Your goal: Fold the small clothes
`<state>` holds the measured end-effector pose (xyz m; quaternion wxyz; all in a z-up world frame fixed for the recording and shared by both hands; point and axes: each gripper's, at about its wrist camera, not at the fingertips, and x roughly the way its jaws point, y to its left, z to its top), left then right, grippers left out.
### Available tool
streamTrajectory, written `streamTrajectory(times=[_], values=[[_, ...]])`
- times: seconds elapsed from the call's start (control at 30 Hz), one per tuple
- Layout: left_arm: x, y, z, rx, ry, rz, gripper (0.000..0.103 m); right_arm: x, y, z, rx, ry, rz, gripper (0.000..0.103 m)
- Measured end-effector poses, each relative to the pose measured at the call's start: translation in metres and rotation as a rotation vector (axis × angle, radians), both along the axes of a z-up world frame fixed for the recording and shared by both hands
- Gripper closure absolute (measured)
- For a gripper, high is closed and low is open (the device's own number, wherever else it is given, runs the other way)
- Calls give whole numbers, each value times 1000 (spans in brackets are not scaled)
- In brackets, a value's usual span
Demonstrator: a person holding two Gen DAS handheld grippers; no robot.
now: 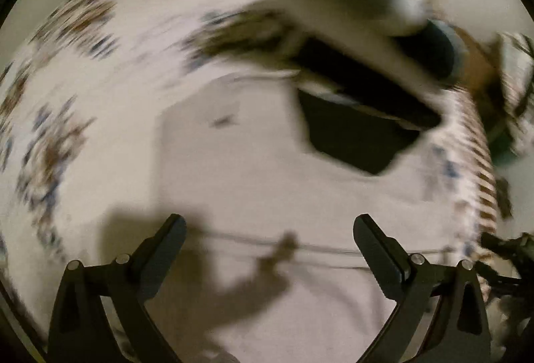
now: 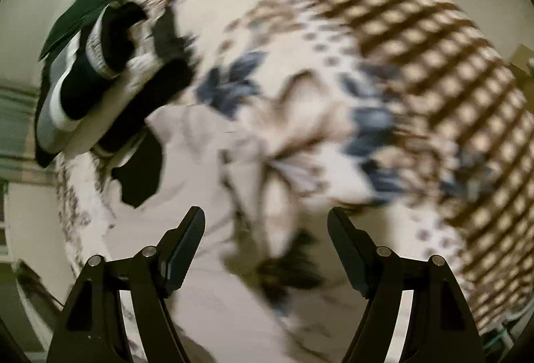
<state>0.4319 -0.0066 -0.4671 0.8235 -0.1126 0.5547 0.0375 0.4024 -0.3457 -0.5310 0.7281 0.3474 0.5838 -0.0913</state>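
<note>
Both views are blurred by motion. In the left wrist view my left gripper (image 1: pixel 270 222) is open and empty above a pale plain garment (image 1: pixel 250 162) lying flat on a patterned bedspread (image 1: pixel 100 39). A dark garment (image 1: pixel 353 136) lies beyond it at the right. A stack of white and black clothes (image 1: pixel 350 25) sits at the back. In the right wrist view my right gripper (image 2: pixel 267 216) is open and empty over pale cloth (image 2: pixel 213 296). The stack of clothes (image 2: pixel 100 69) shows at the upper left, with a dark piece (image 2: pixel 143 172) below it.
The bedspread (image 2: pixel 434 79) has a brown checked border and blue and brown flowers. A shadow of a gripper falls on the pale garment (image 1: pixel 247 289). The bed edge and pale floor show at the left (image 2: pixel 26 29).
</note>
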Motion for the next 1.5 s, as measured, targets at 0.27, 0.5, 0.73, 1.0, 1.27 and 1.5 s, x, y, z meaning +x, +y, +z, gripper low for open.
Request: streamTrajectory(times=[0.27,0.5,0.73,1.0,1.27,1.5], values=[[-19,41,-23,53,37,126,0,40,55,-37,-113,97,113,93],[-2,49,-21,70,19,140,0,30,61,-6,-238,32,98,94],[35,57,-52,119,73,120,0,29,46,-33,-207,107,92,94],[32,73,-62,59,126,59,0,29,20,-61,-53,155,59,69],[-58,82,-46,-21,204,-8,0,-40,16,-41,83,155,129,41],[-155,79,-86,-74,378,3,1,-130,68,-75,197,334,300,41]])
